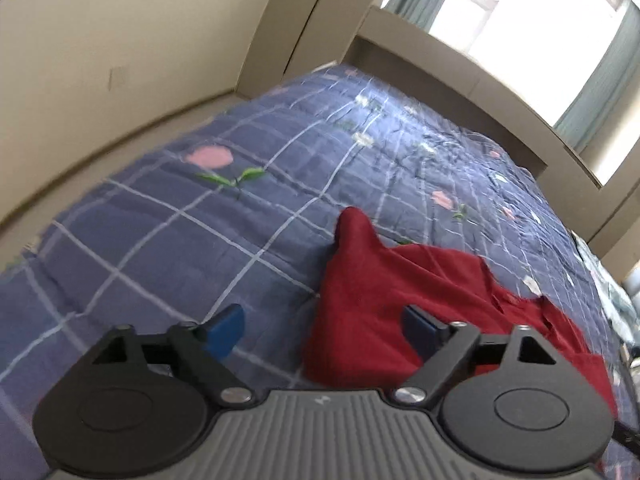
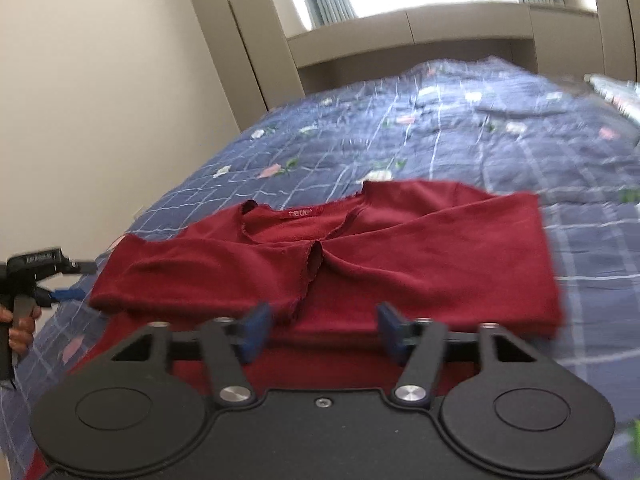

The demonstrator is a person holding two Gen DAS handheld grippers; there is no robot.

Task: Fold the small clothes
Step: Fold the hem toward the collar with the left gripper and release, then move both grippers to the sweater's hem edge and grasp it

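Observation:
A dark red top (image 2: 360, 256) lies on the blue checked bedspread (image 2: 460, 136), neckline away from me, both sleeves folded in across the chest. My right gripper (image 2: 324, 330) is open and empty, just above the garment's near part. My left gripper (image 1: 322, 330) is open and empty, its blue fingers astride the top's left edge (image 1: 360, 300), where a fold of red cloth stands up in a peak. In the right wrist view the left gripper (image 2: 76, 280) shows at the far left, held in a hand, beside the left sleeve.
The bedspread (image 1: 180, 240) covers the bed out to a beige wall (image 1: 100, 40) on the left. A wardrobe and a low headboard shelf (image 2: 400, 40) stand behind the bed under a bright window. Patterned bedding (image 2: 616, 92) lies at the far right.

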